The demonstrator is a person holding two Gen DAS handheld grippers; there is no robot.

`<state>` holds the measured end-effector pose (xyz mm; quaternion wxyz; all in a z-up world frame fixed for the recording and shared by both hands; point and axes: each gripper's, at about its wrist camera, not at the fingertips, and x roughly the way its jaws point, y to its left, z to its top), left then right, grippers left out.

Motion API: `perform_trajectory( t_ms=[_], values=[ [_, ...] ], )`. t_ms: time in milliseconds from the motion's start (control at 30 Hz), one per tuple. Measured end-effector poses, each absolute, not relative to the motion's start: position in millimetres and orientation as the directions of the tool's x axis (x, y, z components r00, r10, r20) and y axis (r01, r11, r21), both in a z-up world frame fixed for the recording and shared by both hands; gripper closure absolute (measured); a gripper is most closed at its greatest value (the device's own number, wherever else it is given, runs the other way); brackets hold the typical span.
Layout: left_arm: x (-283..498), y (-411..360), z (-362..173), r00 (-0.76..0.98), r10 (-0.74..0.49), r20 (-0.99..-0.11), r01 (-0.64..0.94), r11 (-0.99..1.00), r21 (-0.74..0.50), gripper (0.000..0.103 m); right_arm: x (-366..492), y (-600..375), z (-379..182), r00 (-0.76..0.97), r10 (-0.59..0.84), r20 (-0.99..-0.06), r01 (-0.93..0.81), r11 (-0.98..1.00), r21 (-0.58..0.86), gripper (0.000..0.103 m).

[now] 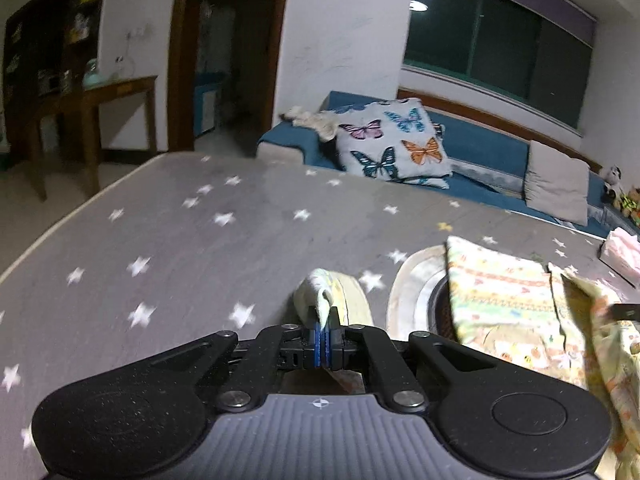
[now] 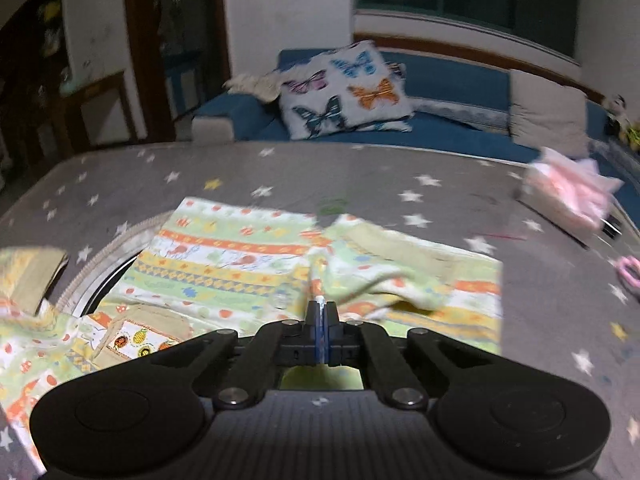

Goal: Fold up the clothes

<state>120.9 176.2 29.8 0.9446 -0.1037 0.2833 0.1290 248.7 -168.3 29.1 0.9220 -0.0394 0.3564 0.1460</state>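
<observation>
Left gripper [image 1: 325, 322] first: my jaws are pinched on a sleeve [image 1: 320, 292], lifting it over the star-print bed [image 1: 180, 248]. Right gripper [image 2: 321, 312] has clamped a bunched fold of the patterned garment [image 2: 240, 264], which lies spread mid-bed, toward my near edge. Pink cloth [image 2: 568, 192] sits by the far right edge.

We note the garment [image 2: 248, 256] as soft printed cloth, matt and creased, lying on a matt grey cloth cover [image 2: 360, 176] with a star print. The left gripper [image 1: 323, 334] and right gripper [image 2: 321, 320] look like matt black plastic with shiny metal rivets and a ribbed grey plastic body. At far left the side table [image 1: 116, 90] reads as dark, slightly glossy wood; the butterfly cushion [image 1: 394, 140] is printed fabric.
</observation>
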Motion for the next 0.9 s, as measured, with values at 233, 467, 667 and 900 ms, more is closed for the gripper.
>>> perform_trajectory(
  t_ms=[233,467,667,900],
  values=[
    [75.8,182.7,31.1,0.804,0.209,-0.556,-0.344,0.927,-0.150,0.101,199.2,-251.2,50.6,0.781,0.135,-0.610,-0.143,0.989,0.036,0.102],
    [45.9,188.0,23.8,0.778,0.207,-0.594,-0.350,0.927,-0.135,0.101,147.8,-335.4,25.0,0.732,0.026,-0.681,0.035,0.996,0.076,0.102],
    [43.6,190.7,15.6,0.741,0.204,-0.640,-0.365,0.922,-0.128,0.095,137.7,-350.5,8.6,0.697,0.003,-0.717,0.044,0.998,0.048,0.090],
    [36.8,180.1,22.1,0.744,0.254,-0.618,-0.352,0.935,-0.040,0.058,158.8,-307.7,7.7,0.725,-0.002,-0.689,-0.092,0.991,-0.100,0.051]
  ],
)
